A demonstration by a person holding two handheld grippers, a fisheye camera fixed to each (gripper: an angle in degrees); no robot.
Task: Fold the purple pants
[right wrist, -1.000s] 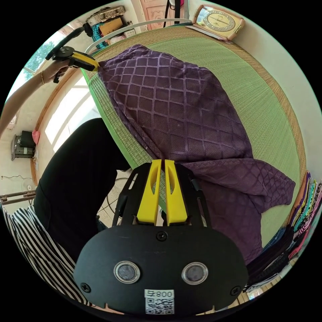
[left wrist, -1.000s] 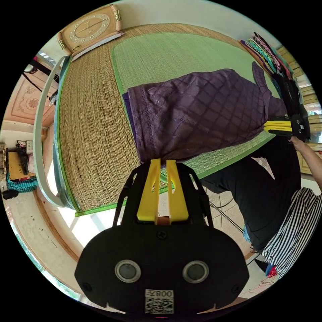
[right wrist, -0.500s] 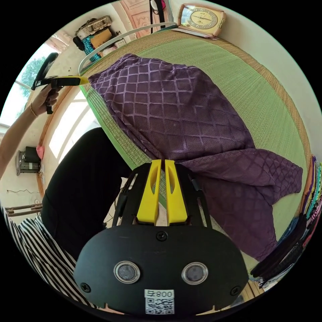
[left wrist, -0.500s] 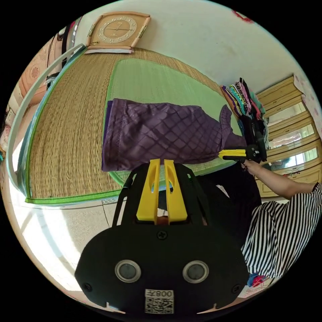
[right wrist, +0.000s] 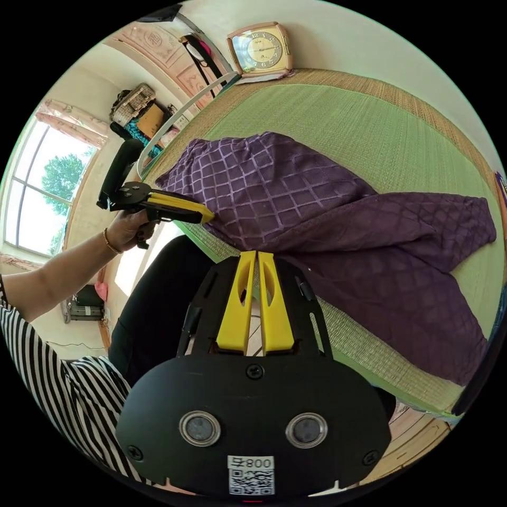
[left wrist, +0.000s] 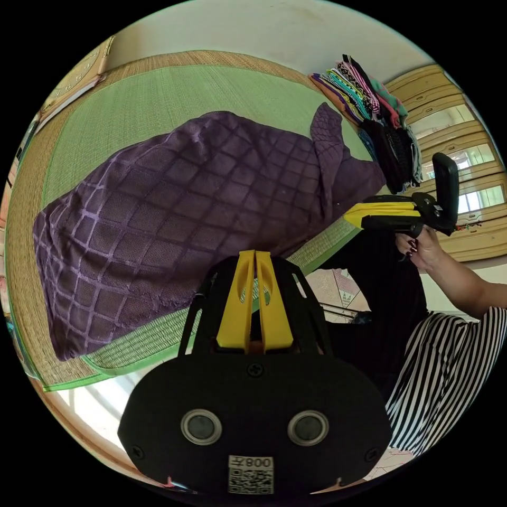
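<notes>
The purple pants [left wrist: 174,211] with a diamond pattern lie across a green mat [left wrist: 158,95], waistband to the left in the left gripper view. My left gripper [left wrist: 256,254] has its jaws pressed together, tips at the pants' near edge, with no cloth visible between them. In the right gripper view it shows as a shut yellow wedge [right wrist: 211,217] touching that edge. My right gripper [right wrist: 257,254] is shut on the near edge of the pants [right wrist: 296,211], where the folds of a leg run together. It appears again, hand-held, as the right gripper [left wrist: 347,216].
A stack of folded colourful clothes [left wrist: 380,121] sits at the mat's far end beside a wooden cabinet [left wrist: 465,132]. A clock [right wrist: 260,48] leans on the wall behind the green mat [right wrist: 369,121]. The person's dark-clad legs [right wrist: 153,296] stand at the near edge.
The left gripper has let go of the waist corner, come along the near edge toward the right gripper, and closed fully. The pants now lie slack on the mat. Both cameras have swung.
</notes>
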